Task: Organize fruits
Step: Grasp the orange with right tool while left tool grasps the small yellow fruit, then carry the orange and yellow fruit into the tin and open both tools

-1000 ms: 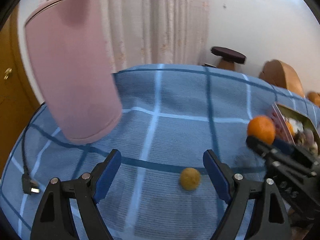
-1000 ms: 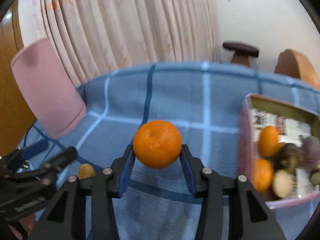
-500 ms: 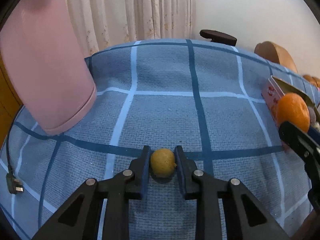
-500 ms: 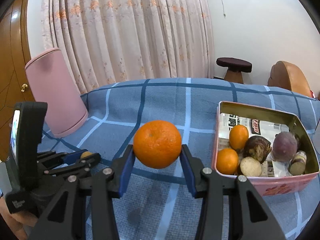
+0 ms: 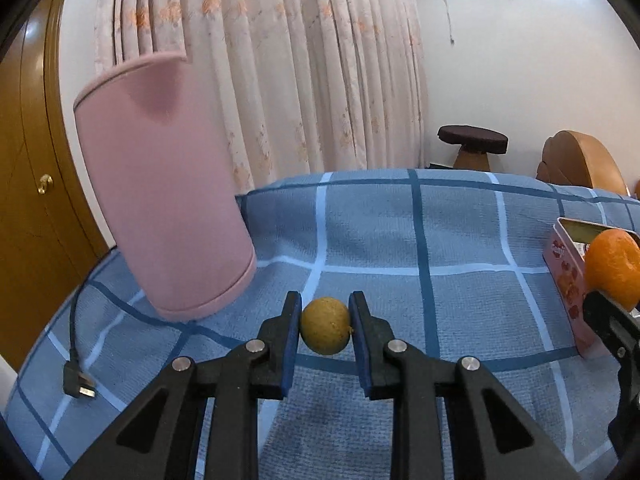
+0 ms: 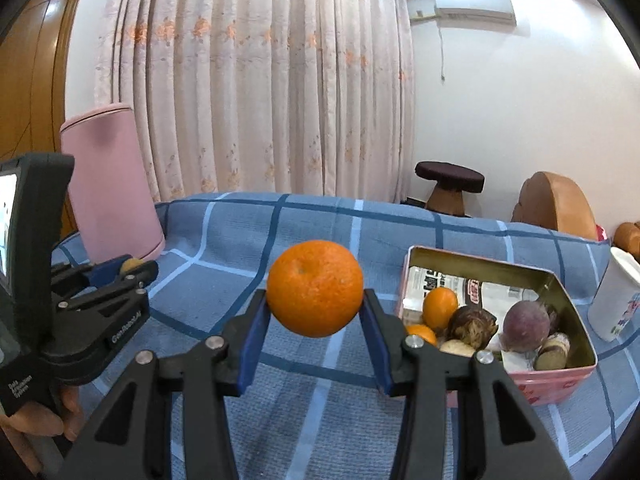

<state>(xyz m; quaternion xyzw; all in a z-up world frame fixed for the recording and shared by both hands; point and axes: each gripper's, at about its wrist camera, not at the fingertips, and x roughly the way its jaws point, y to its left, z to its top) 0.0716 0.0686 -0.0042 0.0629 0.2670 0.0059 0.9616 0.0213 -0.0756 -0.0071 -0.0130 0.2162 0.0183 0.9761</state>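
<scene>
My left gripper [image 5: 325, 326] is shut on a small yellow-brown fruit [image 5: 326, 325], held just above the blue checked cloth [image 5: 460, 236]. That same gripper [image 6: 128, 270] shows at the left of the right wrist view with the small fruit [image 6: 130, 265] in its tips. My right gripper [image 6: 315, 312] is shut on a large orange [image 6: 315, 289], lifted above the cloth; the orange [image 5: 612, 266] also appears at the right edge of the left wrist view. A pink tin [image 6: 576, 380] to the right holds several fruits, among them two small oranges [image 6: 440, 307] and a purple fruit [image 6: 525, 325].
A tall pink cylinder [image 5: 160, 184] stands on the cloth at the left, a black cable with a plug [image 5: 78, 385] beside it. A white cup [image 6: 614, 300] stands right of the tin. A stool [image 6: 450, 184] and a wooden chair back [image 6: 554, 204] stand beyond the cloth's far edge.
My left gripper closed on the small fruit and lifted it slightly off the cloth. My right gripper moved with the orange, bringing the tin fully into view; the views tilted upward.
</scene>
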